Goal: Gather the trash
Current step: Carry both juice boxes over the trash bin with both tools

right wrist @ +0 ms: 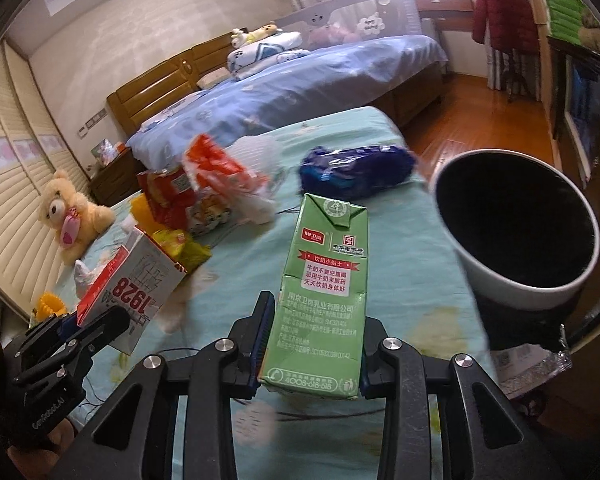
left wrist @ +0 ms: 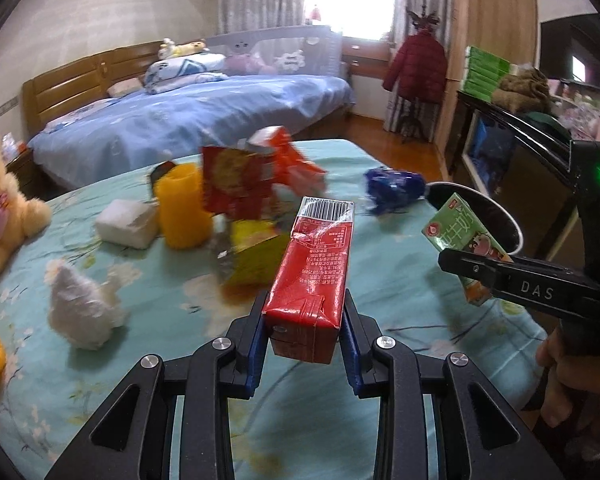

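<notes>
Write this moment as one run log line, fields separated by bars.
left gripper: shut on red carton | right gripper: shut on green carton | bin: open, right of green carton

My left tongs [left wrist: 304, 320] carry one carton [left wrist: 314, 268] above the bed [left wrist: 400, 280]; my right tongs [right wrist: 312, 344] carry another carton [right wrist: 324, 292] beside it. The bin [right wrist: 516, 232] sits right, wrappers [left wrist: 256, 184] behind, teddy [left wrist: 0, 216] far left.
</notes>
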Available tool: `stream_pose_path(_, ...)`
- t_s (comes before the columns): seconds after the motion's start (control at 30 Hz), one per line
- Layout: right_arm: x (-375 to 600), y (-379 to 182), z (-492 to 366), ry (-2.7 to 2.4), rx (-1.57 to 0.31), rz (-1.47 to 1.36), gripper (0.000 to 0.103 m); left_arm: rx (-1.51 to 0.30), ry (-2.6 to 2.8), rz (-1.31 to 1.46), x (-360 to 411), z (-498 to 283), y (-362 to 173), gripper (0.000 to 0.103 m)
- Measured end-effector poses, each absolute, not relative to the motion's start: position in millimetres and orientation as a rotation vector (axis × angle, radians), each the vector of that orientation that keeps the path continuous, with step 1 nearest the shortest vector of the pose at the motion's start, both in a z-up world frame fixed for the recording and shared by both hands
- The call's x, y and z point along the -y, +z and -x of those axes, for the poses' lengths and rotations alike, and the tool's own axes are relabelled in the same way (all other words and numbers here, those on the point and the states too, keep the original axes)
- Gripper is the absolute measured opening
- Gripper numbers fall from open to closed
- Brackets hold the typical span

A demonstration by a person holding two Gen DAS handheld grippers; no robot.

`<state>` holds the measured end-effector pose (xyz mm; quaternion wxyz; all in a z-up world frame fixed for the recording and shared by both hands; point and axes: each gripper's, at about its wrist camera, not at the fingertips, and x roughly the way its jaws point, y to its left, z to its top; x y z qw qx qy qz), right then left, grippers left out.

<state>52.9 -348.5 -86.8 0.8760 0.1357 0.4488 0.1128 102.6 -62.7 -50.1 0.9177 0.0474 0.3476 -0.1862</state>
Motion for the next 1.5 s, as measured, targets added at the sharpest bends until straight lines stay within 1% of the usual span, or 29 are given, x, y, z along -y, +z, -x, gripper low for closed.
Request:
stream_pose_path(0.6, 430.6, -86.2, -63.6, 0.115, -0.926, -0.319, 0.034, -0.741, -0.489, -0.168, 144.8, -145.2, -57.0, 0.031)
stream_pose_path(1.5, 520.9, -110.9, -112.6, 0.03, -0.982, -0.365, 0.034, -0.773, -0.594, -0.227, 250.4, -215.2, -71.6, 0.031)
